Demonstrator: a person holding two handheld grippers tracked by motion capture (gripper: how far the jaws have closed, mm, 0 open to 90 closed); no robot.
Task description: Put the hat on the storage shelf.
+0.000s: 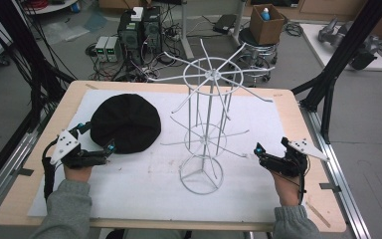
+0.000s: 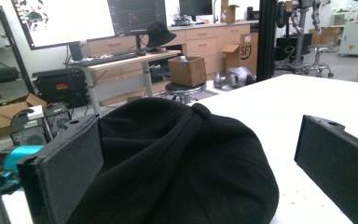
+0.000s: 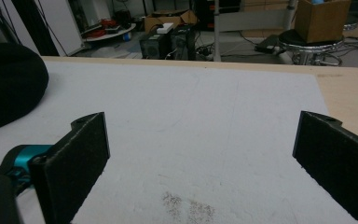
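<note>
A black cap (image 1: 125,122) lies between the spread jaws of the left gripper (image 1: 98,142); the white wire rack (image 1: 206,119) stands just beyond the right gripper (image 1: 271,147), whose jaws are parted

A round black fabric cap (image 1: 125,122) lies flat on the white mat, left of centre, crown up, soft and slightly domed. In the left gripper view the black cap (image 2: 177,168) shows stitched panel seams meeting at a small top button. Just to its right stands a tall white wire display rack (image 1: 206,119), upright on a ring base, thin arms radiating from rings at the top and midway. Cap and rack sit apart, not touching.
</note>
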